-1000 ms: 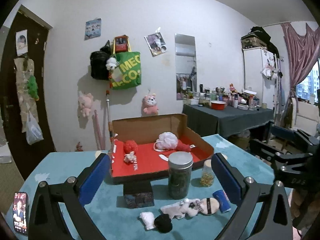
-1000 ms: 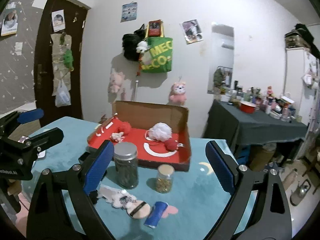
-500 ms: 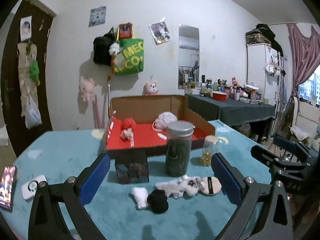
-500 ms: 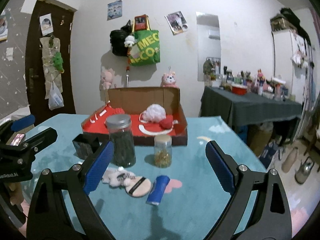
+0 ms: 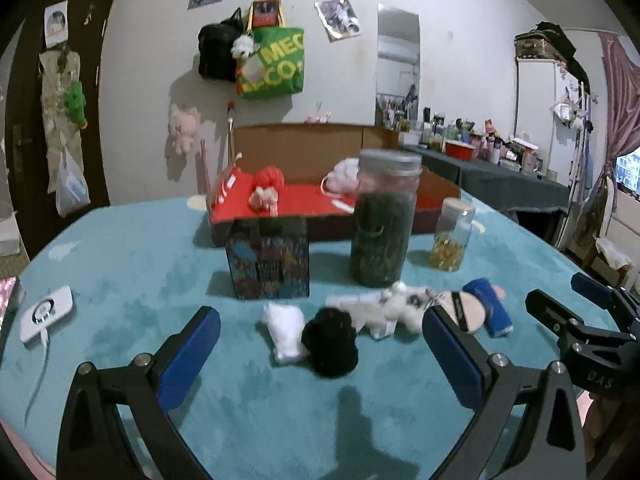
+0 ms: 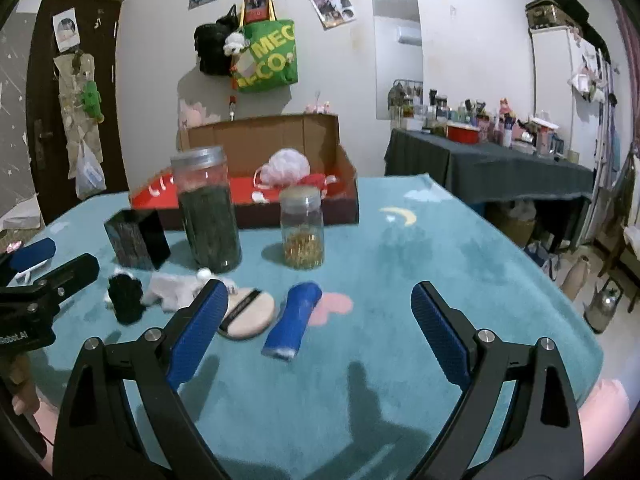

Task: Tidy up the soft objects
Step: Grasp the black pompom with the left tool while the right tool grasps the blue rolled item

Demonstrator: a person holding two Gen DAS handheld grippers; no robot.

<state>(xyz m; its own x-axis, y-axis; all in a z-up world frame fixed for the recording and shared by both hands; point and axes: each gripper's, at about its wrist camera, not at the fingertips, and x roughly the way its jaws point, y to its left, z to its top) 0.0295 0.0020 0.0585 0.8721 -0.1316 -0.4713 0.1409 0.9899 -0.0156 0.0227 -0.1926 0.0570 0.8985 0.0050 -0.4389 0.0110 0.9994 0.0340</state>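
Soft items lie in a row on the teal table: a white cloth piece (image 5: 285,332), a black pompom (image 5: 330,342), a white plush toy (image 5: 384,306), a beige powder puff (image 6: 247,312) and a blue roll (image 6: 295,320). A cardboard box with a red floor (image 5: 316,200) behind holds a red ball, a small plush and a pink bath pouf (image 6: 289,169). My left gripper (image 5: 320,360) is open, low over the table, just in front of the pompom. My right gripper (image 6: 316,332) is open, just in front of the blue roll and the puff.
A tall jar of dark green contents (image 5: 383,220), a small jar of yellow bits (image 5: 450,236) and a dark patterned box (image 5: 268,260) stand between the soft items and the cardboard box. A white device with a cable (image 5: 47,312) lies at the left.
Both grippers have dropped lower and moved forward toward the row of soft items, which now look larger and nearer. Both stay open. Nothing on the table has moved.
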